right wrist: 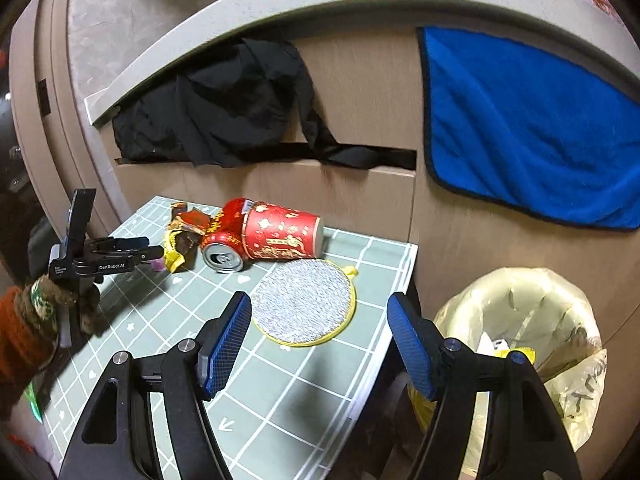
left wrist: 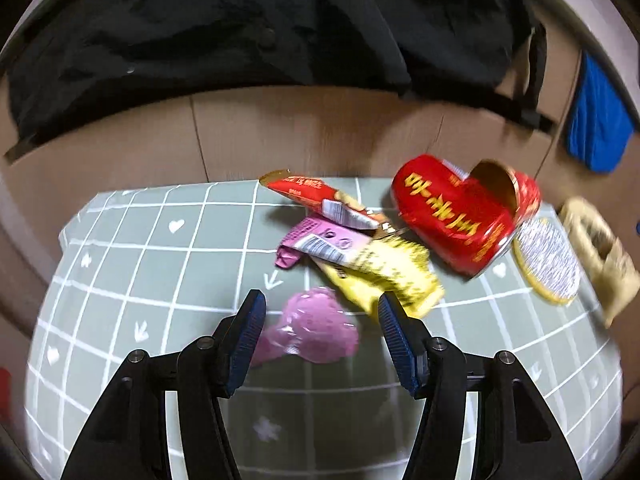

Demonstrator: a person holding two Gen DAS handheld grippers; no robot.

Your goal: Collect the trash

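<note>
My left hand-held gripper (left wrist: pixel 322 314) stands wide, nothing clamped, with a crumpled pink wrapper (left wrist: pixel 316 326) lying between its blue pads (left wrist: pixel 248 344) (a bit blurred, but no contact). Just beyond it I see a yellow wrapper (left wrist: pixel 384 276), a red wrapper (left wrist: pixel 316 196) and a crushed red can (left wrist: pixel 452 216) on the bench (left wrist: pixel 120 264). My right hand-held gripper (right wrist: pixel 320 332) gapes empty over the round scouring pad (right wrist: pixel 304 300); the lined bin (right wrist: pixel 520 320) sits beside the bench.
</note>
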